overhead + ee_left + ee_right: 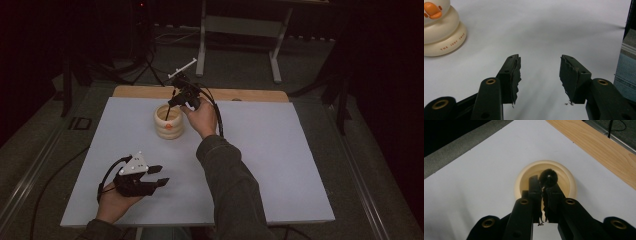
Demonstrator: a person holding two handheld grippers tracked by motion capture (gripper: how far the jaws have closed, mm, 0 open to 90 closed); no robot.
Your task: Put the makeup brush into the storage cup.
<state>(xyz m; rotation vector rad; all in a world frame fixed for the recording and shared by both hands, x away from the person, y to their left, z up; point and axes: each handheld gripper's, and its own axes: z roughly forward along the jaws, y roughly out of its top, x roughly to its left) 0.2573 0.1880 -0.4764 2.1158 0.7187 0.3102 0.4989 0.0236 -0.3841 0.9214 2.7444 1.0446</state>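
Note:
A cream, ringed duck-shaped holder [169, 125] stands on the white board [280, 165] at the back centre. It bears an orange beak [432, 10]. My right gripper [175, 102] hovers just above the holder's open mouth [524, 173], shut on a thin black brush [168, 111]. The brush's dark fuzzy end [548, 178] points down into the opening. Near the front left, my left gripper [162, 175] rests low over the board. In the left gripper view that gripper [540, 67] is open with nothing between its fingers, and the holder [441, 30] sits at the far left.
The board lies on a wooden table whose far edge [250, 94] shows behind the holder. Beyond it stand a metal frame's legs [240, 25] and cables on a dark floor. The board's right half [280, 135] is bare.

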